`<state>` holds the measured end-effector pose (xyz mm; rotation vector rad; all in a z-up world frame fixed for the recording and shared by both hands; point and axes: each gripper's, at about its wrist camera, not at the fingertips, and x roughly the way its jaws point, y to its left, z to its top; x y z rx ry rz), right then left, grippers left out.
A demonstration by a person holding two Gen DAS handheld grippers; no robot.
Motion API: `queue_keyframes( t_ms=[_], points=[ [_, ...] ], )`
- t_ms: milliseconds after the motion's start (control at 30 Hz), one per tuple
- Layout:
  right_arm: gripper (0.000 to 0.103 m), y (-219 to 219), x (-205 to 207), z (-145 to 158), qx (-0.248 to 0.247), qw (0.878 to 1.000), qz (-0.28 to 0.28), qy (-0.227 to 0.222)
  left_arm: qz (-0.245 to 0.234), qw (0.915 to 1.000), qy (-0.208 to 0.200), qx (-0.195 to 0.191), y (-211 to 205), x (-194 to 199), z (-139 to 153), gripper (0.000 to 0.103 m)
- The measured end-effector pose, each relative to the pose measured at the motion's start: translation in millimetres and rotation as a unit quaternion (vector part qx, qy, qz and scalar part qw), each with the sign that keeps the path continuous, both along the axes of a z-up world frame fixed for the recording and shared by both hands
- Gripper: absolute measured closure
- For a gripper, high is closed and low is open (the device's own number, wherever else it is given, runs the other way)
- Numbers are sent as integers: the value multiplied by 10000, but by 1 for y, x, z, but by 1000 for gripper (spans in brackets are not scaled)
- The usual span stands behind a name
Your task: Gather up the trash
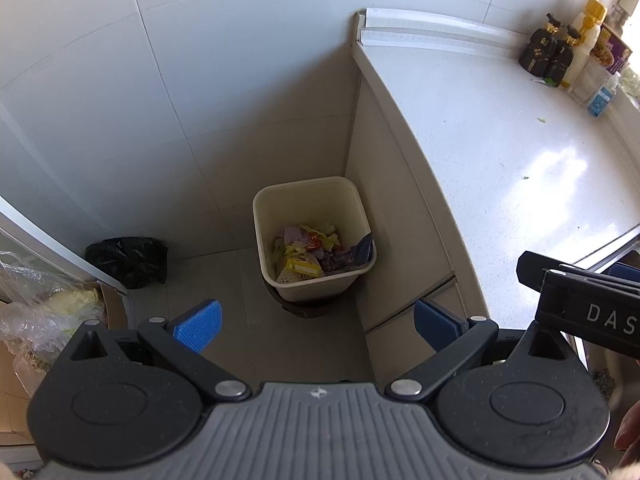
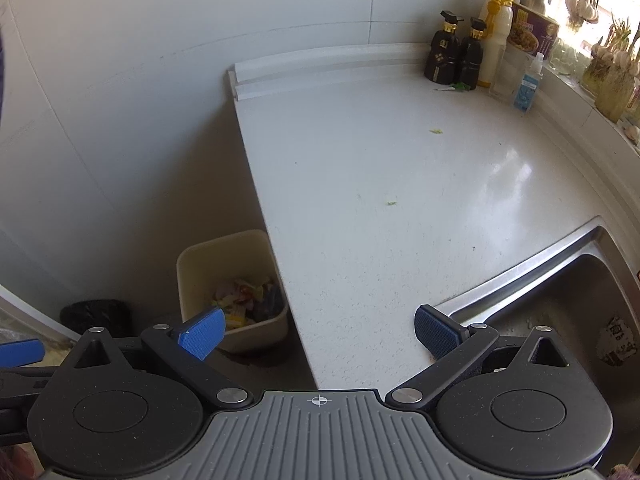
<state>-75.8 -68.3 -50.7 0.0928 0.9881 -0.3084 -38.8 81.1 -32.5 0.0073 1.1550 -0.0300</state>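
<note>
1. Trash (image 1: 310, 250) of crumpled wrappers, yellow, pink and dark blue, lies in the bottom of a cream bin (image 1: 280, 204) on the floor, in the corner between the tiled wall and the cabinet side.
2. Left gripper (image 1: 316, 326) hangs above the floor in front of the bin, its jaws spread wide with nothing between them.
3. Right gripper (image 2: 318, 328) is over the edge of the white tabletop (image 2: 400, 168), its jaws likewise released and empty.
4. Small green scraps (image 2: 436, 131) lie scattered on the tabletop, well apart from each other.
5. Two dark bottles (image 2: 456, 56) with gold caps stand at the tabletop's far corner beside a white bottle (image 2: 496, 32) with a yellow cap.
6. A steel sink (image 2: 560, 280) is set into the tabletop on the right.
7. A black bag (image 1: 128, 260) sits on the floor to the left of the bin.
</note>
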Motion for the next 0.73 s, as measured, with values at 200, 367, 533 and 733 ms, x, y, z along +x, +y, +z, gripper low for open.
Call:
queue_keyframes(
  t_ms=[200, 367, 533, 733],
  points=[
    [1, -2, 3, -3, 45, 10000, 66, 46, 70, 9999, 58, 44, -2, 2, -2, 0],
    [1, -4, 8, -5, 70, 9998, 131, 89, 121, 9999, 96, 63, -3, 6, -3, 0],
    [1, -9, 11, -6, 89, 9996, 251, 120, 186, 9997, 145, 33, -3, 12, -4, 0],
    [1, -18, 15, -12, 201, 9991, 346, 134, 324, 9990, 267, -129, -5, 22, -9, 1]
  ],
)
